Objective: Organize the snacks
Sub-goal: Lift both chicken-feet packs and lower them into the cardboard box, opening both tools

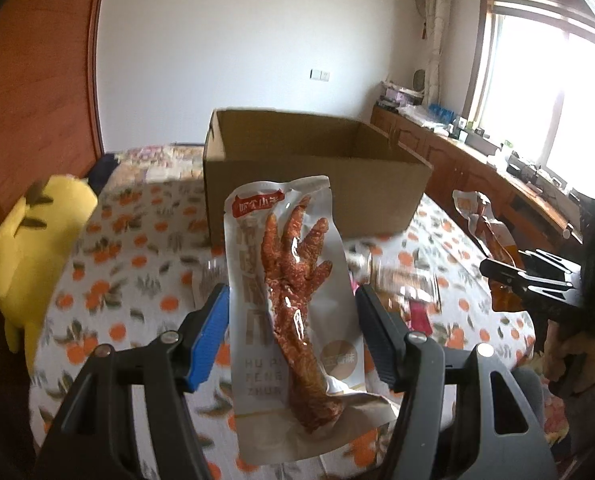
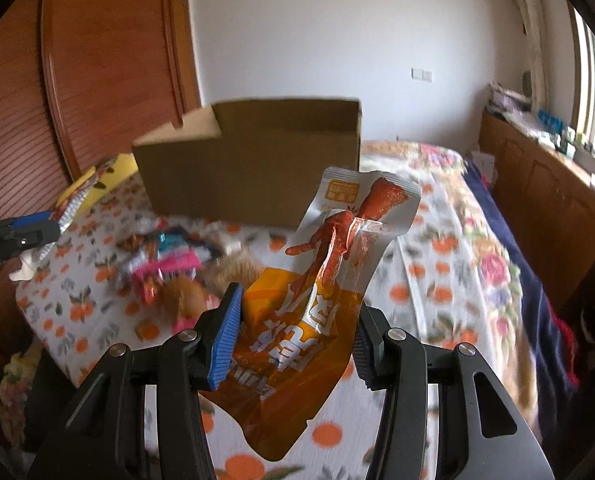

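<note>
Jaws of the left gripper [image 1: 293,320] are seen closed on a white chicken-foot packet [image 1: 293,308], one blue pad and one black pad pressed to its two edges. In the left wrist view the packet is held upright in front of the open cardboard box [image 1: 313,176], which stands on a bed covered by an orange-print bedspread [image 1: 109,280]. Loose snacks [image 1: 401,280] are blurred on the bedspread just in front of the box — a yellow plush toy [image 1: 33,256] lies to the box's left. To the right of the box the right gripper [image 1: 513,276] is seen with its orange packet.

In the right wrist view the right gripper [image 2: 297,340] is clamped on an orange-and-silver snack packet [image 2: 317,292], raised in front of the same box [image 2: 249,160]. A snack pile [image 2: 169,276] lies below the box's front, and the left gripper [image 2: 29,232] is seen left of it.
</note>
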{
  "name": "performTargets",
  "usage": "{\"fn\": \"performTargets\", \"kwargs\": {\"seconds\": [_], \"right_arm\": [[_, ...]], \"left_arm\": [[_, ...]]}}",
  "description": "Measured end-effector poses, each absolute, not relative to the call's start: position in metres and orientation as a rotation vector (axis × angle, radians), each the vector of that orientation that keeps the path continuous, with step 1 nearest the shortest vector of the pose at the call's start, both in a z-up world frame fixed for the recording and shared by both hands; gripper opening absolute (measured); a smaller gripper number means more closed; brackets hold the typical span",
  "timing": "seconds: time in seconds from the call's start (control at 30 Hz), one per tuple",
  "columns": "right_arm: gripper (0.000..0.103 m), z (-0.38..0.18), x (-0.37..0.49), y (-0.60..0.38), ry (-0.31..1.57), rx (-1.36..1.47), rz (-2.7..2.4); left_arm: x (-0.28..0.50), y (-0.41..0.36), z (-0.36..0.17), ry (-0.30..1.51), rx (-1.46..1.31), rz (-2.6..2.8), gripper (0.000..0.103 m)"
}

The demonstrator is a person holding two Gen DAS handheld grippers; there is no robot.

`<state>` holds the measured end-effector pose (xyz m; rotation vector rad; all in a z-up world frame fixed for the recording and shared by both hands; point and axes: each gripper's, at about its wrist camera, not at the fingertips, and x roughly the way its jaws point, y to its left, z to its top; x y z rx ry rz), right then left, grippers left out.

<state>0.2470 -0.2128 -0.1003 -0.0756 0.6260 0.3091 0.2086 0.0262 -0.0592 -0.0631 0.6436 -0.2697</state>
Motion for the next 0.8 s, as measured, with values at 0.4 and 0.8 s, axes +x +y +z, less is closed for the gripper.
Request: {"fn": "performTargets", "kwargs": {"seconds": [0.4, 0.8], "right_arm": [[0.049, -0.038, 0.307, -0.194, 0.5, -0.128, 0.369], [0.05, -0.034, 0.397, -0.158, 0.507, -0.147, 0.469]], "left_arm": [[0.287, 0.019, -0.002, 0.546, -0.011, -0.308, 0.063], [0.374, 0.009, 0.001, 0.559, 0.021, -0.31, 0.064]]}}
